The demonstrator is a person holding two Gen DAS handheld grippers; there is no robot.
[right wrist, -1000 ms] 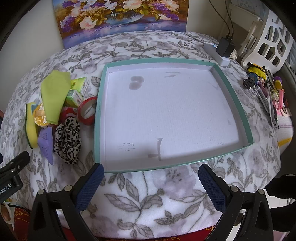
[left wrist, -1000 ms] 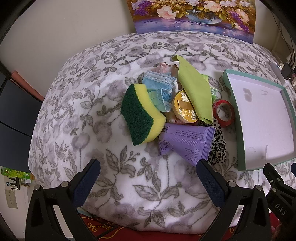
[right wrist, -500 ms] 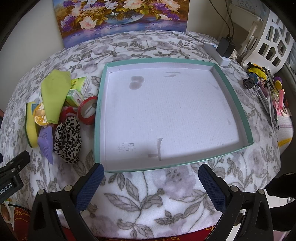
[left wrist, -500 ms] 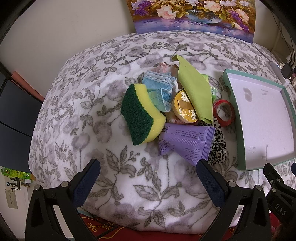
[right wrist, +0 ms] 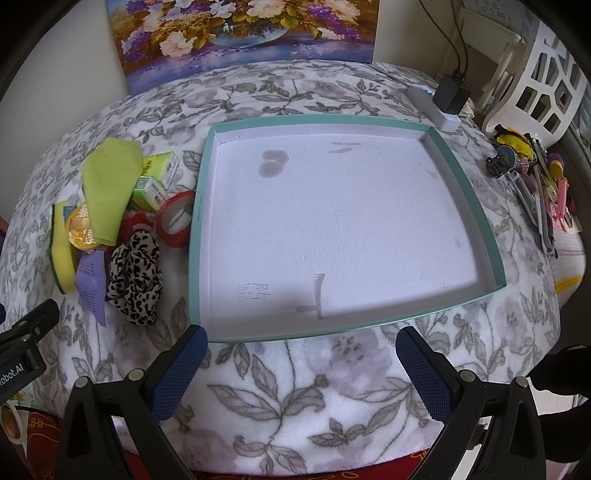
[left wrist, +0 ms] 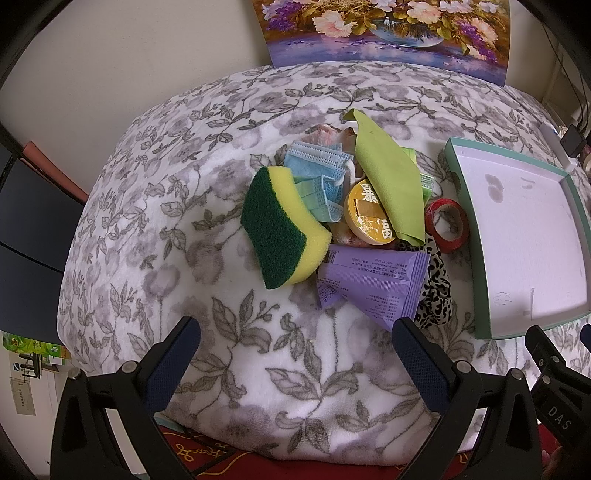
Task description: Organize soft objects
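Note:
A pile lies on the floral blanket: a green-and-yellow sponge (left wrist: 284, 227) (right wrist: 61, 249), blue face masks (left wrist: 317, 173), a lime cloth (left wrist: 388, 177) (right wrist: 109, 184), a purple packet (left wrist: 373, 284) (right wrist: 92, 284), a leopard-print scrunchie (left wrist: 436, 291) (right wrist: 135, 275), a gold round tin (left wrist: 365, 214) and a red tape roll (left wrist: 447, 225) (right wrist: 175, 218). To the right stands a teal-rimmed tray (left wrist: 458, 192) (right wrist: 197, 221), nothing in it. My left gripper (left wrist: 295, 354) hangs open in front of the pile. In front of the tray my right gripper (right wrist: 301, 360) is open too.
A flower painting (right wrist: 240, 33) leans on the back wall. A charger and white power strip (right wrist: 443, 103) sit behind the tray. Pens, clips and small tools (right wrist: 535, 181) lie at the right, beside a white chair (right wrist: 535, 85). Green cartons (right wrist: 155, 184) lie under the cloth.

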